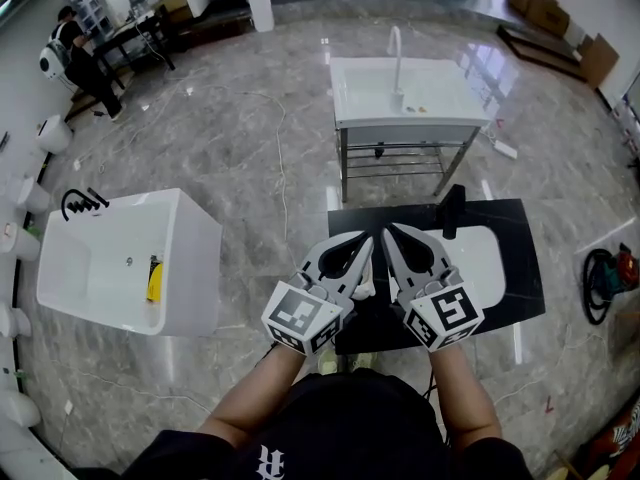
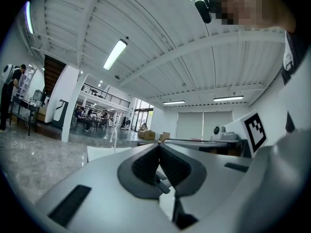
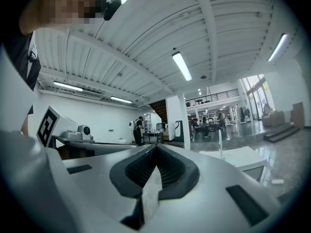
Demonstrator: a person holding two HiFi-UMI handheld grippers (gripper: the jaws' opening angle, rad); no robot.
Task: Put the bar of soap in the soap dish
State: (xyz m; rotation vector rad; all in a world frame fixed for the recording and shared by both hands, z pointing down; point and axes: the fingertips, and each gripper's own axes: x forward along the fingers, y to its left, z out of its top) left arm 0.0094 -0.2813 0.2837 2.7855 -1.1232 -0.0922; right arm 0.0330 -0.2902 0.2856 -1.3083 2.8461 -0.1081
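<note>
Both grippers are held close to the body, side by side, pointing toward 12 o'clock. The left gripper has its fingers clenched tip to tip with nothing between them, and so does the right gripper; each gripper view shows the ribbed pads meeting at the tips, with only floor or bench seen through the gap behind.

No view lets me make out the bar of soap or the soap dish. In the head view a black bench with a white inset basin and a black tap lies just under and beyond the fingers, slightly toward 1 o'clock, so the right gripper is nearer it. Well beyond, at 12 o'clock, stands a white washbasin on a metal stand; two pale specks sit by its tap, too small to name. A white bathtub holding a yellow object stands at 9 o'clock.

The gripper views look level across the hall and up at the ceiling, so only the head view shows the bench top; the soap's long axis cannot be judged yet
</note>
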